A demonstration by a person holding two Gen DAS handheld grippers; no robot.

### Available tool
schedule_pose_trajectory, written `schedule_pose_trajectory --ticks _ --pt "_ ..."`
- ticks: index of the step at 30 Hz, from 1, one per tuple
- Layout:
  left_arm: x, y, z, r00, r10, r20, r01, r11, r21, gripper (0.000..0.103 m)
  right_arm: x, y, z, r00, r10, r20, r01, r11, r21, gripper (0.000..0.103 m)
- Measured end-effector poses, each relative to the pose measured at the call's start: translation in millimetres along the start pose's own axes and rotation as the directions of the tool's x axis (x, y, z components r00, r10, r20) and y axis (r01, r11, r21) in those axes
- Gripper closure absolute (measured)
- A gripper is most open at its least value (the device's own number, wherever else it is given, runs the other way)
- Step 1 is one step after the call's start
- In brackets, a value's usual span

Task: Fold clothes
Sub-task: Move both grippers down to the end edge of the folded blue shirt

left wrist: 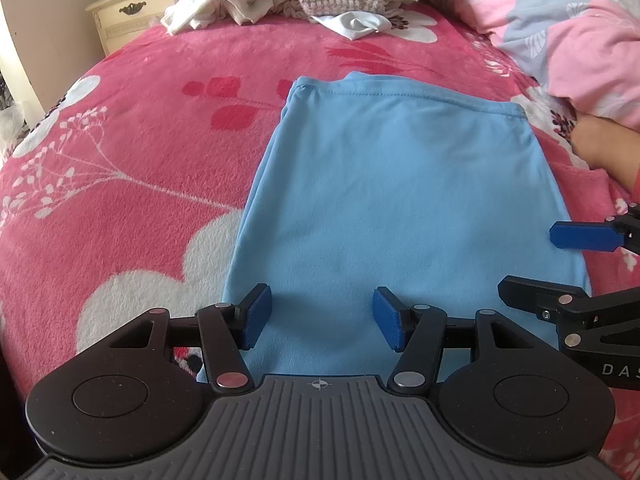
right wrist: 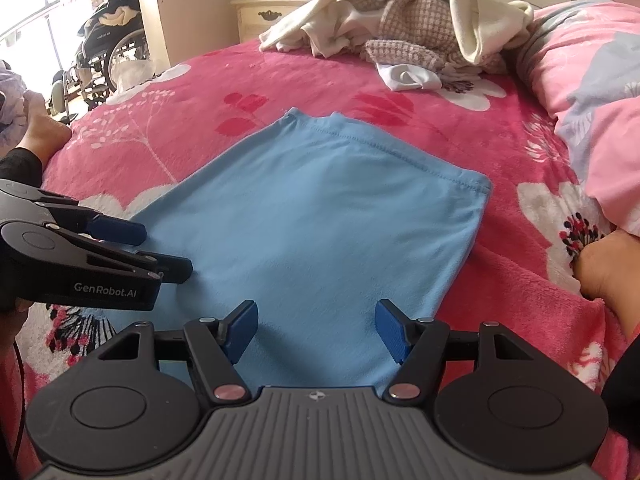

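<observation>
A light blue garment (left wrist: 400, 184) lies flat on the pink floral blanket (left wrist: 132, 140), folded into a long panel with a stitched hem at its far end. My left gripper (left wrist: 322, 318) hovers open over its near edge, nothing between the blue pads. In the right wrist view the same garment (right wrist: 320, 216) spreads ahead, and my right gripper (right wrist: 316, 330) stands open above its near end. The left gripper (right wrist: 162, 248) shows there at the garment's left edge, and the right gripper (left wrist: 528, 262) shows at the right edge of the left wrist view, jaws apart.
A heap of unfolded clothes (right wrist: 412, 36), cream and checked, lies at the far side of the bed. A pink and grey quilt (right wrist: 592, 92) is bunched at the right. A cream nightstand (right wrist: 272, 16) stands behind. A person's hand (right wrist: 608, 272) rests on the blanket at right. A wheelchair (right wrist: 104, 48) stands far left.
</observation>
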State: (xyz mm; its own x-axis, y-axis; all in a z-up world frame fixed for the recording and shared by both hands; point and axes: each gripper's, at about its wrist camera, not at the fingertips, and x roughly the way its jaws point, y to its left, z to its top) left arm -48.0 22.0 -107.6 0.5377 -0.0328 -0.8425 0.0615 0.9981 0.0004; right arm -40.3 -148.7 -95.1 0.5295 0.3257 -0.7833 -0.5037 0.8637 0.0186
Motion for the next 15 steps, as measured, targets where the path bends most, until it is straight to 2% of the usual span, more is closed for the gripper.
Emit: schedule_pose_trajectory --ticks 15 --pt "0.8 0.1 0.9 1.000 0.002 -0.002 -0.002 1.000 0.001 0.044 1.3 1.2 -2.7 1.000 -0.003 -0.014 0.002 1.000 -0.019 0.035"
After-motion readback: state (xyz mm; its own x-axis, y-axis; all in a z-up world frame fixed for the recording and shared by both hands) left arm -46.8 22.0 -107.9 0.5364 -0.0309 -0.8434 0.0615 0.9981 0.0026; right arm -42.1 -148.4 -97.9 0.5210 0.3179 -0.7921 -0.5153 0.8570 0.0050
